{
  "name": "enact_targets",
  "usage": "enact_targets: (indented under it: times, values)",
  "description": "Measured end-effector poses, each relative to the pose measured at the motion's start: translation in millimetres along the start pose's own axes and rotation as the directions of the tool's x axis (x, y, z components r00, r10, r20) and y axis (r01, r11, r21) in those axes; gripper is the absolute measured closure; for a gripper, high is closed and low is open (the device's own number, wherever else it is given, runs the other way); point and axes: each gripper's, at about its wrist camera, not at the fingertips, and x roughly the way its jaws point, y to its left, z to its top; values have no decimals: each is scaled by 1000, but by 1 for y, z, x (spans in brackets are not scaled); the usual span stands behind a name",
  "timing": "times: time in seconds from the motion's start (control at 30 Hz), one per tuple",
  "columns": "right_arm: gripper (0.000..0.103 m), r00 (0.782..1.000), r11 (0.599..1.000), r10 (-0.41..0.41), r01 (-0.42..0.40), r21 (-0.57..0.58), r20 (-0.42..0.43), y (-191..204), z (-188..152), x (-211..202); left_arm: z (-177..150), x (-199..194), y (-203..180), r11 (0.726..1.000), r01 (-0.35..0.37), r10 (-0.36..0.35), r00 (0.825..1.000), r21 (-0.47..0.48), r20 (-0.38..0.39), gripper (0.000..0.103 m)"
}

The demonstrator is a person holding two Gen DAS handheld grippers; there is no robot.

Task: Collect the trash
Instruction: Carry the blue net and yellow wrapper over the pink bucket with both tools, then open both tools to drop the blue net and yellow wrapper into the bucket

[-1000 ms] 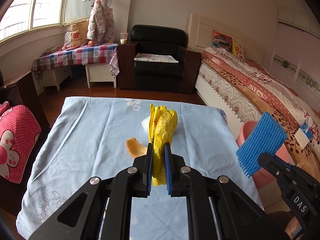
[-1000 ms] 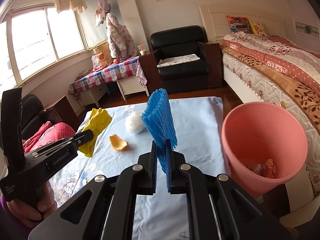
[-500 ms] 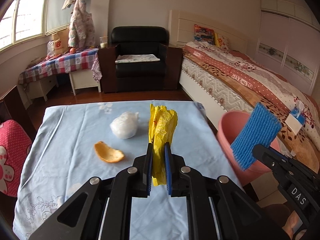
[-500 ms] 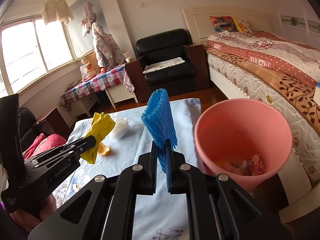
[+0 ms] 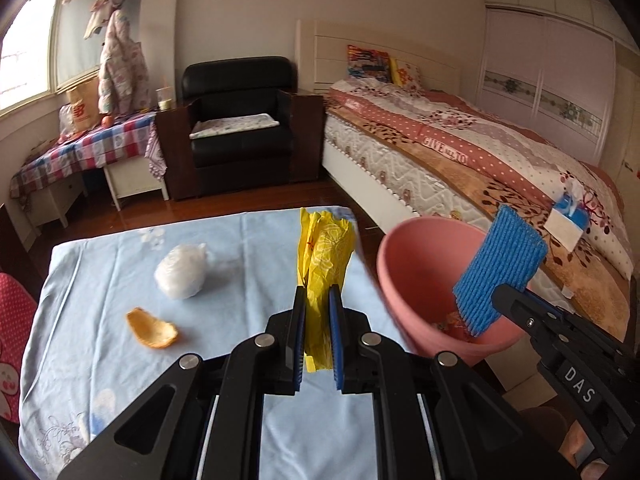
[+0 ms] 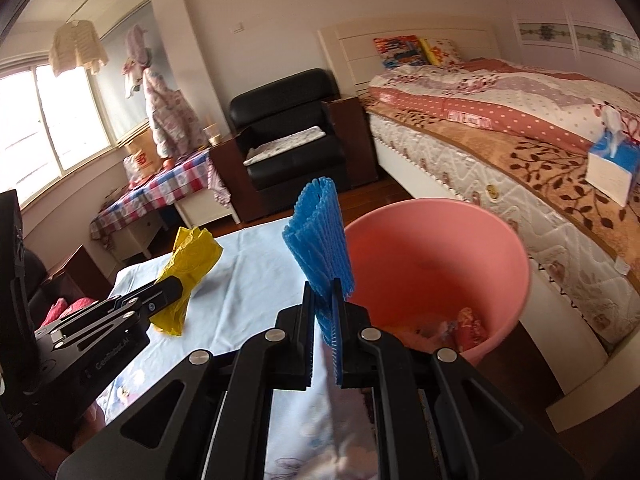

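Observation:
My left gripper (image 5: 318,300) is shut on a crumpled yellow plastic bag (image 5: 324,252) and holds it above the blue-clothed table (image 5: 100,280). My right gripper (image 6: 323,300) is shut on a blue foam net sleeve (image 6: 320,236) and holds it at the near left rim of the pink bin (image 6: 436,264). The sleeve (image 5: 500,268) hangs over the bin (image 5: 408,280) in the left wrist view. Some wrappers lie in the bin's bottom. An orange peel (image 5: 151,328) and a white crumpled bag (image 5: 181,272) lie on the table.
A bed (image 5: 460,148) runs along the right, close behind the bin, with a tissue box (image 6: 614,164) on it. A black armchair (image 5: 240,120) and a checked-cloth side table (image 5: 84,148) stand at the back. A red dotted cushion (image 5: 12,344) sits left of the table.
Both grippers have swung right toward the pink bin, each still holding its item. The blue sleeve now hangs over the bin's rim. The peel and white bag stay on the table.

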Motion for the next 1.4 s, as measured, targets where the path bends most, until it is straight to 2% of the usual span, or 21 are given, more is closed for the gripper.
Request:
enact_targets:
  times: [0.17, 0.33, 0.7, 1.23, 1.33, 1.4]
  values:
    - [95, 999, 999, -39, 39, 25, 17, -18, 3, -1, 3, 7, -16, 1000, 25, -26, 1000, 15, 3, 93]
    - [95, 997, 996, -70, 69, 47, 28, -32, 5, -1, 3, 15, -32, 996, 81, -81, 997, 28, 3, 93]
    - [95, 993, 987, -118, 115, 111, 18, -66, 2, 4, 4, 43, -62, 976, 216, -214, 975, 24, -52, 93]
    - [95, 989, 975, -148, 148, 168, -13, -96, -4, 19, -3, 83, -95, 957, 291, -287, 948, 7, -137, 92]
    - [95, 989, 973, -150, 150, 176, -16, -99, -6, 20, -2, 86, -96, 956, 294, -291, 947, 1, -138, 88]
    - [95, 989, 972, -149, 150, 179, -18, -101, -6, 21, -2, 88, -95, 957, 291, -289, 947, -5, -137, 73]
